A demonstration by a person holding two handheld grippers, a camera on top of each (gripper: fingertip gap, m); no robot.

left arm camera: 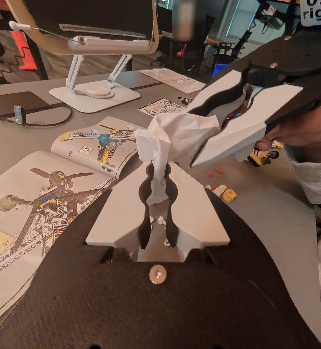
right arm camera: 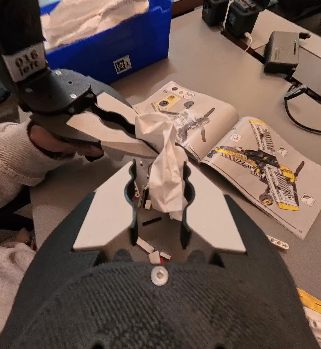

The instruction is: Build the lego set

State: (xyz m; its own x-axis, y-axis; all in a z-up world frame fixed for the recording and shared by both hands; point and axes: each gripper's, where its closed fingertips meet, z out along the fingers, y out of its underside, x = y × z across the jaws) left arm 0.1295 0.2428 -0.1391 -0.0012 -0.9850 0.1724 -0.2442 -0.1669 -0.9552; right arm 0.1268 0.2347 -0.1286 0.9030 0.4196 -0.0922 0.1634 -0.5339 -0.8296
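Paper bag [left arm camera: 174, 136] pinched in the left hand-held gripper [left arm camera: 158, 166], raised above the table [left arm camera: 259, 207] (loose pieces [right arm camera: 152, 253] lie beneath); right hand-held gripper [right arm camera: 160, 166] gapes around its lower end, seemingly to tear it open.

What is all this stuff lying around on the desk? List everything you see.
Paper bag: one, white, crumpled, held above the desk by the left gripper, with the right gripper's jaws open around its other end.
Instruction booklet: one, grey pages, open on the desk.
Loose bricks: several, white, black and red, under the bag.
Yellow wheel: one, on the desk right of the bag.
Sticker sheet: one, striped, behind the booklet.
Tablet stand: one, white, far side.
Blue bin: one, holding white bags.
Desk: one, grey.
Left gripper: white, black base.
Right gripper: the same.
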